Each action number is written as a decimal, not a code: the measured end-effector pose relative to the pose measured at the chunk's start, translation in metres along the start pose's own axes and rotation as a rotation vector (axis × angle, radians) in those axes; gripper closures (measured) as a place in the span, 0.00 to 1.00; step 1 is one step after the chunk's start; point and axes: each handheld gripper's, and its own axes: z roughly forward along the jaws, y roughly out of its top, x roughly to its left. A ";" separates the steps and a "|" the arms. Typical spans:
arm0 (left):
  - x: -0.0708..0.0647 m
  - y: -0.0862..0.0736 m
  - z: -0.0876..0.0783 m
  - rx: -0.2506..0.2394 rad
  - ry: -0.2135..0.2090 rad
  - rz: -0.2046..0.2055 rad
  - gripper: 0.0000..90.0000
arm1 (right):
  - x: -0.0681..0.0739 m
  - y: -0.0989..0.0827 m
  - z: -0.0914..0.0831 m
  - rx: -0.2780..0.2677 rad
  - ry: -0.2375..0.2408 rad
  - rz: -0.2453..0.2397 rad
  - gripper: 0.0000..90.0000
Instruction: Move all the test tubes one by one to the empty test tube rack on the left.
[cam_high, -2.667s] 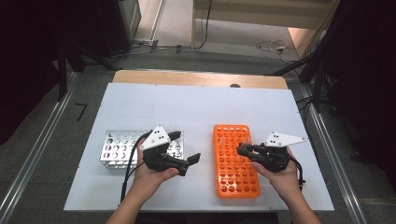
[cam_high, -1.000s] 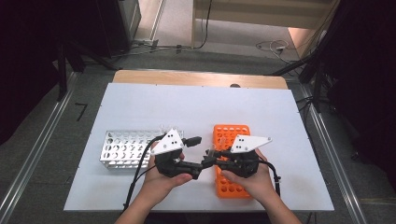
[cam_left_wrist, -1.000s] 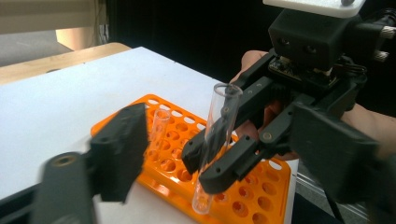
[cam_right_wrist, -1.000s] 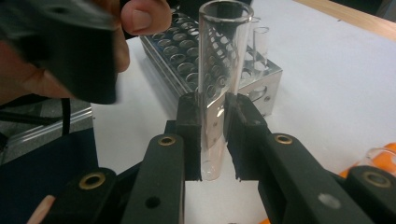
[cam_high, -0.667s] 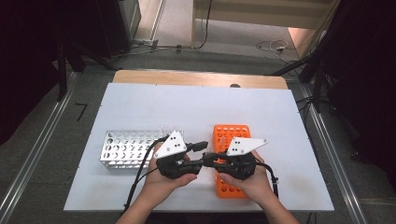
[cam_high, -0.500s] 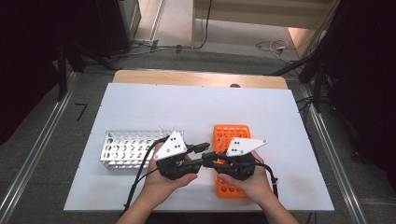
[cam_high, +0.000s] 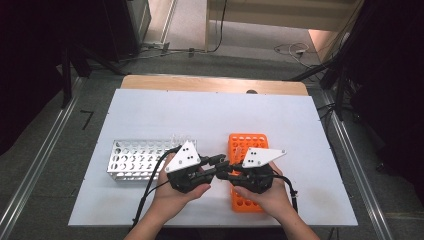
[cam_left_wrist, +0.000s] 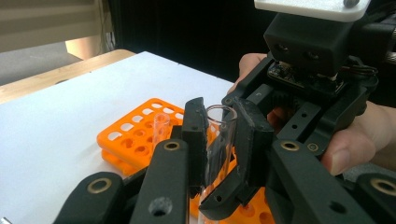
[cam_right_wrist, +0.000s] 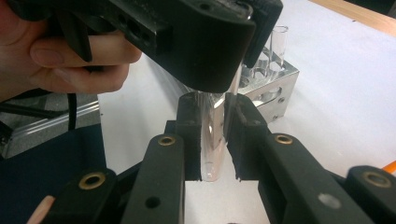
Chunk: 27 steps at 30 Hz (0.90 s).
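Observation:
Both grippers meet tip to tip above the table between the two racks. A clear test tube (cam_left_wrist: 219, 140) stands upright between the jaws of my left gripper (cam_left_wrist: 220, 112), which have just been closing and now press on its upper part. My right gripper (cam_right_wrist: 215, 102) is shut on the lower part of the same test tube (cam_right_wrist: 212, 149), whose rounded bottom hangs just under its pads. In the high view the left gripper (cam_high: 219, 162) and the right gripper (cam_high: 223, 175) overlap beside the orange rack (cam_high: 255, 145).
A metal rack (cam_high: 135, 160) with a few clear tubes at its right end lies on the white table (cam_high: 210, 115) to the left. The orange rack (cam_left_wrist: 135, 135) holds one tube (cam_left_wrist: 161, 126). Cables trail toward the table's near edge.
The right hand came left from over the orange rack to meet the left gripper. In the last second the left gripper's jaws closed on the tube while both hands stayed in place.

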 end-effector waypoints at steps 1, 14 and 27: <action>0.000 0.000 0.000 -0.001 0.001 -0.001 0.83 | 0.000 0.000 0.000 -0.001 -0.002 0.000 0.82; 0.007 0.006 -0.010 -0.021 0.061 0.004 0.83 | -0.001 0.001 -0.002 -0.022 -0.031 0.004 0.46; 0.026 0.012 -0.030 -0.050 0.131 -0.005 0.83 | -0.008 0.000 -0.015 -0.063 -0.040 0.041 0.00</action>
